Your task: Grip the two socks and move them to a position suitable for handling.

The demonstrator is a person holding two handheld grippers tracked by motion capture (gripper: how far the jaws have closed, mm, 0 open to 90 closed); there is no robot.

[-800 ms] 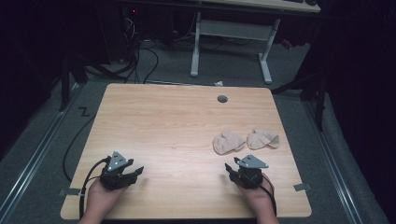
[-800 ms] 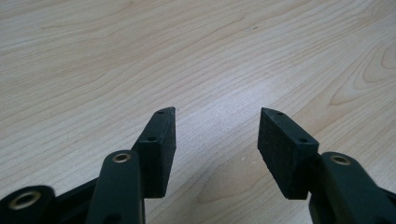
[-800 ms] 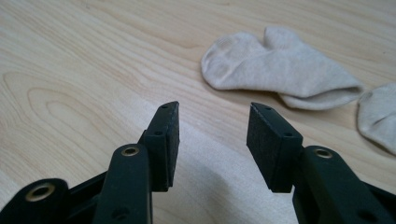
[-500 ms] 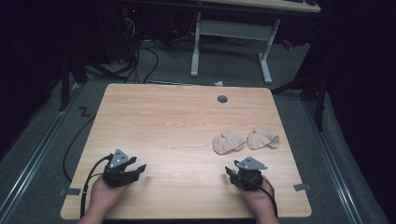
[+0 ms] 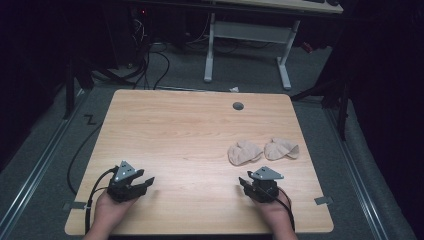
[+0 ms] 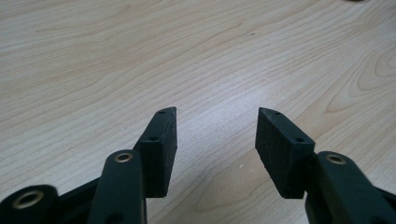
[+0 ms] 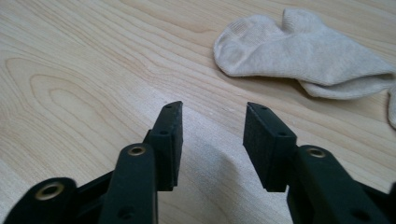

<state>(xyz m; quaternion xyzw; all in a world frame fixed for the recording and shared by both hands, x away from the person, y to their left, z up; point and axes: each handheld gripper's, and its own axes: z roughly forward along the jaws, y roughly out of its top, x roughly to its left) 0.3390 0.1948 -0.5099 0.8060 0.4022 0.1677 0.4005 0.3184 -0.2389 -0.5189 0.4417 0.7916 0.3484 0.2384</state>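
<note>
Two beige cotton ankle socks on the light wood-grain bench (image 5: 190, 130), right half, lying side by side and touching or nearly so: near sock (image 5: 244, 152) to the left, second sock (image 5: 281, 148) to the right of it. Both crumpled flat, not stacked.

Left hand-held gripper (image 5: 146, 183) sits at near-left of bench, held by person's left hand (image 5: 111, 210), jaws pointing fwd-right across the wood. In left gripper view (image 6: 215, 133) jaws stand wide, nothing btwn them, bare wood grain under and ahead. Well apart from both socks.

Right hand-held gripper (image 5: 245, 184) at near-right of bench, in person's right hand (image 5: 272, 212), grey three-cornered plate on top, black cable trailing back over the wrist. In right gripper view (image 7: 214, 123) jaws also apart, gap empty, pads touching nothing. Near sock (image 7: 303, 46) lies ahead and to the right of the jaw line in that view, close but not btwn the jaws; edge of second sock (image 7: 392, 107) just shows at far right.

Small round dark grommet hole (image 5: 238, 106) near far edge of bench. Beyond the bench: white-framed desk legs (image 5: 210, 50) and loose black cables (image 5: 150, 60) on grey floor, dim.
</note>
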